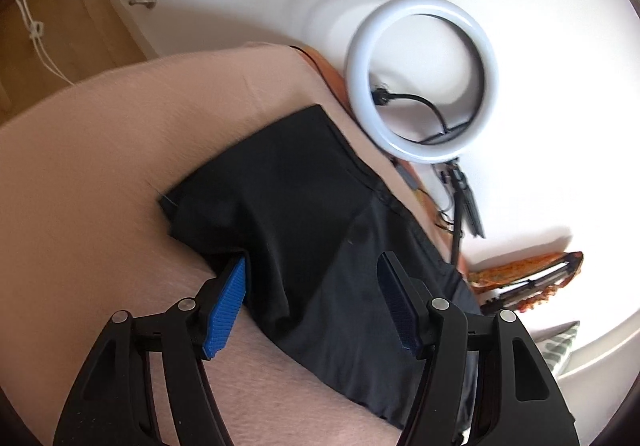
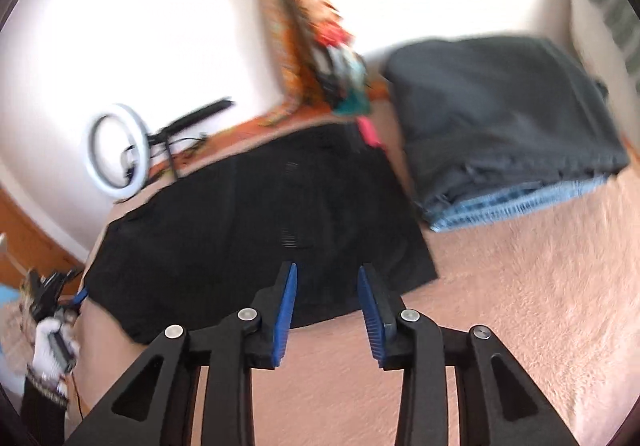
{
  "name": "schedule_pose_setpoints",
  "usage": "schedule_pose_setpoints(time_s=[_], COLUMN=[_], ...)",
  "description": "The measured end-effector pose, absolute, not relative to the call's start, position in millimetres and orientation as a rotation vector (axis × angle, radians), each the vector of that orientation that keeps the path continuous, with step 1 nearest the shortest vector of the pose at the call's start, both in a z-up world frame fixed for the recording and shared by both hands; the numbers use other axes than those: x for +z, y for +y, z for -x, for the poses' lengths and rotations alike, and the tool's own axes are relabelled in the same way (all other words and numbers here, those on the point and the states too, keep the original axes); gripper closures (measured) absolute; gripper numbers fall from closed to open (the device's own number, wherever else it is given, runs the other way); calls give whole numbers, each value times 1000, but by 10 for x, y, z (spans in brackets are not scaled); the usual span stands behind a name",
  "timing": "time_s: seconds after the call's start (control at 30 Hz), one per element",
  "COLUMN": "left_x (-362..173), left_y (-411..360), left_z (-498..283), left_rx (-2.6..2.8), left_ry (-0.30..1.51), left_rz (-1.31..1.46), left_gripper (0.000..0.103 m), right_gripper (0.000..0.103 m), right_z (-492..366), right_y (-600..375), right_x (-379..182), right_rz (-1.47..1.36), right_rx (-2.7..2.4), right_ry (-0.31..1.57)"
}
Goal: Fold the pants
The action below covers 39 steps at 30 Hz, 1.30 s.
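Folding the black, smooth fabric pants [image 1: 304,206], which lie flat on the pinkish fuzzy blanket [image 2: 520,306], calls for a clean grip on an edge. The left gripper [image 1: 312,302] stands wide, its 2 blue pads straddling a loose fold without pinching it; the right gripper [image 2: 327,310] hovers narrower, empty, just short of the near hem. Each should close on 1 corner before lifting.

Black pants [image 1: 304,214]: folded, lying on a pink bedspread [image 1: 100,174]. Left claw [image 1: 312,286]: jaws apart, astride the near fabric edge. White ring light [image 1: 422,76]: by the wall, beyond the bed.
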<state>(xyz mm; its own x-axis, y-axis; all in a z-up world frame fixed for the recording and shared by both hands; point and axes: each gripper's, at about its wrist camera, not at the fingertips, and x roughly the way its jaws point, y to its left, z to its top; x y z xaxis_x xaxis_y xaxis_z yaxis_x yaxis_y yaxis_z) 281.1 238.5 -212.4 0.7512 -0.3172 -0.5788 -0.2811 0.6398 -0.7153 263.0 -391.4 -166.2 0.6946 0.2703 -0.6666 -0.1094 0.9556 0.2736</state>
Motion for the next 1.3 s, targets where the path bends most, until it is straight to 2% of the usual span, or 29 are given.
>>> schedule_pose_setpoints(time_s=[0.27, 0.37, 0.43, 0.47, 0.5, 0.6, 0.67, 0.77, 0.87, 0.97, 1.03, 1.07, 1.1, 1.13, 1.3], left_x=[-2129, -2208, -2216, -2210, -2204, -2225, -2221, -2127, -2058, -2099, -2116, -2146, -2169, -2176, -2250], left_y=[2458, 2625, 2578, 2531, 2473, 2408, 2392, 2297, 2224, 2326, 2377, 2413, 2476, 2542, 2689], left_z=[-2959, -2979, -3030, -3055, -3088, -3096, -3078, -3063, -3038, -2952, -2948, -2952, -2933, -2892, -2615], left_rx=[81, 126, 104, 85, 62, 35, 22, 13, 5, 46, 57, 72, 59, 48, 67], left_ry=[719, 653, 657, 666, 680, 681, 672, 675, 687, 683, 713, 749, 761, 765, 843], left_rz=[852, 994, 979, 954, 919, 881, 860, 743, 672, 774, 776, 795, 857, 932, 1203], left_gripper=[39, 42, 43, 52, 65, 87, 93, 94, 94, 93, 77, 50, 43, 40, 40], right_gripper=[67, 67, 67, 67, 67, 67, 67, 67, 67, 67, 67, 67, 67, 67, 66], right_z=[-2401, -2380, -2410, -2440, -2460, -2539, -2544, -2562, -2604, -2641, -2654, -2645, -2637, -2629, -2631], right_y=[-3219, -2941, -2778, -2700, -2642, -2449, -2397, -2372, -2397, -2418, -2412, -2412, -2412, -2403, -2363], right_x=[-1201, -1130, -1151, -1177, -1199, -1313, -1377, -1532, -1685, -1789, -1795, -1792, -1787, -1781, -1785], right_rz=[-197, -207, -221, -233, -240, -242, -242, -231, -257, -280, -273, -270, -266, -259, -266], right_rx=[411, 464, 497, 514, 524, 547, 554, 549, 543, 542, 542, 544, 546, 545, 552], right_ry=[687, 657, 659, 669, 676, 699, 709, 735, 779, 808, 810, 807, 802, 796, 793])
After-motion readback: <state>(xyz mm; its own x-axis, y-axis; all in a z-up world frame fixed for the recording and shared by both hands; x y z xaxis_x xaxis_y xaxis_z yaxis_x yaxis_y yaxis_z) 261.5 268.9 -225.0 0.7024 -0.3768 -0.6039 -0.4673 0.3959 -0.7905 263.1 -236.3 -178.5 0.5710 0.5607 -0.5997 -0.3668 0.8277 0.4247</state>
